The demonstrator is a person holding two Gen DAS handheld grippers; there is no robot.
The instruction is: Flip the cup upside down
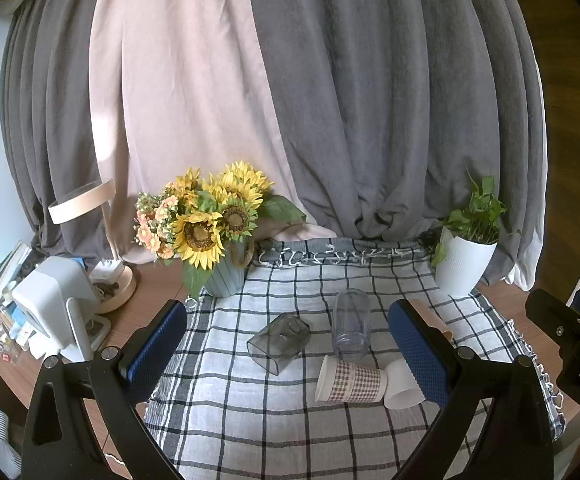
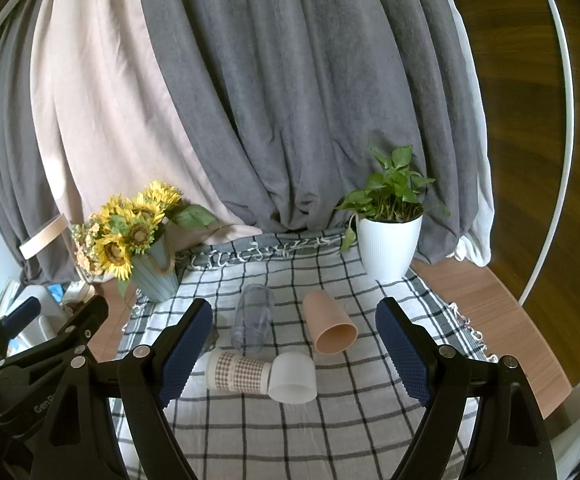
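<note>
We hold both claws wide apart, left claw (image 1: 287, 346) and right claw (image 2: 294, 342), gripping nothing. Five cups lie on their sides on the checked cloth (image 2: 290, 432); the tan cup (image 2: 328, 326) is nearest the right claw.

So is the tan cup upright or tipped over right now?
Tipped over. The tan cup lies on its side on the checked cloth, its open mouth facing the right wrist camera.

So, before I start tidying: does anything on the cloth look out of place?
Yes: all five cups lie tipped on their sides: grey glass, clear tumbler, checked paper cup, white cup, tan cup. No spill visible.
</note>
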